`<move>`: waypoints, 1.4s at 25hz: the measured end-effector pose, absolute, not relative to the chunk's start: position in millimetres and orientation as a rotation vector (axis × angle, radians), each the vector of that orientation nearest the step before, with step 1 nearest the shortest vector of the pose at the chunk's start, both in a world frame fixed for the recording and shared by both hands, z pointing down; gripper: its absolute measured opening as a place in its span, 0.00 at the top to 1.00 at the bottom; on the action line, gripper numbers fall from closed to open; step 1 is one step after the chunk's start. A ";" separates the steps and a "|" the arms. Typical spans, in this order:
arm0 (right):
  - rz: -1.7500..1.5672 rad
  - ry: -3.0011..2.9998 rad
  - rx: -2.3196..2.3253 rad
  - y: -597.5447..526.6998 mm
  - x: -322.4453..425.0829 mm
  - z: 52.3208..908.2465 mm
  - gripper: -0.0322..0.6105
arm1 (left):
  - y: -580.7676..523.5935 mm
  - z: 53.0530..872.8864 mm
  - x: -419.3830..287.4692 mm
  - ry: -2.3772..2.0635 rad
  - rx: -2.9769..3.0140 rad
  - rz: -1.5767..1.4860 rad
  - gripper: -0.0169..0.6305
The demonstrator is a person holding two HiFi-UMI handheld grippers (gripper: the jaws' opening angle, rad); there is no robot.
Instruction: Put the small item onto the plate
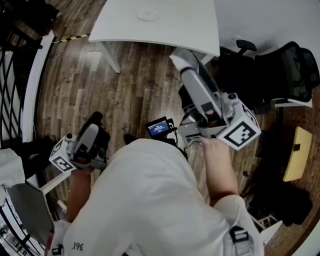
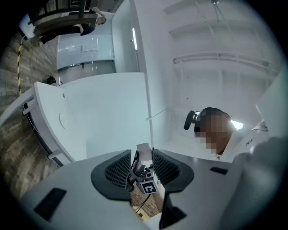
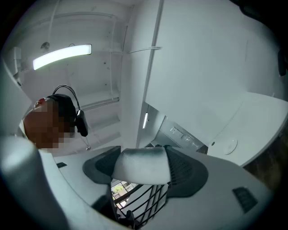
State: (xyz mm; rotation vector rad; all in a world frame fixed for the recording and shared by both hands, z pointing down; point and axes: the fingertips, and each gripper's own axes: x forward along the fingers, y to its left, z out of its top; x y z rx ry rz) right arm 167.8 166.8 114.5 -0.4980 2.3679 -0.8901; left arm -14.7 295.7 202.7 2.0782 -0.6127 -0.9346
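A white-grey foam block, the small item, sits squeezed between the pads of my right gripper, which is shut on it with wide jaws. In the head view the right gripper is raised in front of the white table, just short of its near edge. The round white plate lies on that table, and shows again as the plate and as a faint plate. My left gripper hangs low at the left over the floor; in its own view the left gripper holds nothing, with a narrow gap between its pads.
Brown wooden floor lies below. A black office chair stands at the right, with a yellow board beside it. A black railing runs along the left. A small device with a blue screen hangs at the person's chest.
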 end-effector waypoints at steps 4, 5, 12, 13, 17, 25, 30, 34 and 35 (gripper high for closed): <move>-0.851 2.378 -0.473 156.2 160.8 118.5 0.46 | 280.8 204.3 -17.5 -0.614 2.122 -0.942 0.77; -0.850 2.379 -0.473 154.9 160.2 119.5 0.46 | 278.8 203.7 -16.5 -0.609 2.125 -0.946 0.77; -0.860 2.380 -0.477 152.8 157.1 120.7 0.46 | 276.0 201.7 -11.7 -0.588 2.119 -0.945 0.77; -0.861 2.382 -0.477 152.4 156.4 120.6 0.46 | 275.9 201.6 -11.5 -0.588 2.118 -0.945 0.77; -0.870 2.388 -0.479 150.5 154.2 120.5 0.46 | 275.8 201.9 -12.1 -0.593 2.112 -0.945 0.77; -0.876 2.393 -0.473 150.2 150.9 122.4 0.46 | 277.3 203.6 -13.7 -0.594 2.110 -0.950 0.77; -0.884 2.395 -0.485 151.5 151.6 125.1 0.46 | 278.8 204.7 -14.7 -0.594 2.112 -0.953 0.77; -0.913 2.391 -0.493 150.2 151.4 128.8 0.46 | 278.4 209.8 -14.2 -0.597 2.102 -0.927 0.77; -0.919 2.389 -0.499 149.4 151.8 130.0 0.46 | 277.7 209.1 -13.7 -0.594 2.102 -0.928 0.77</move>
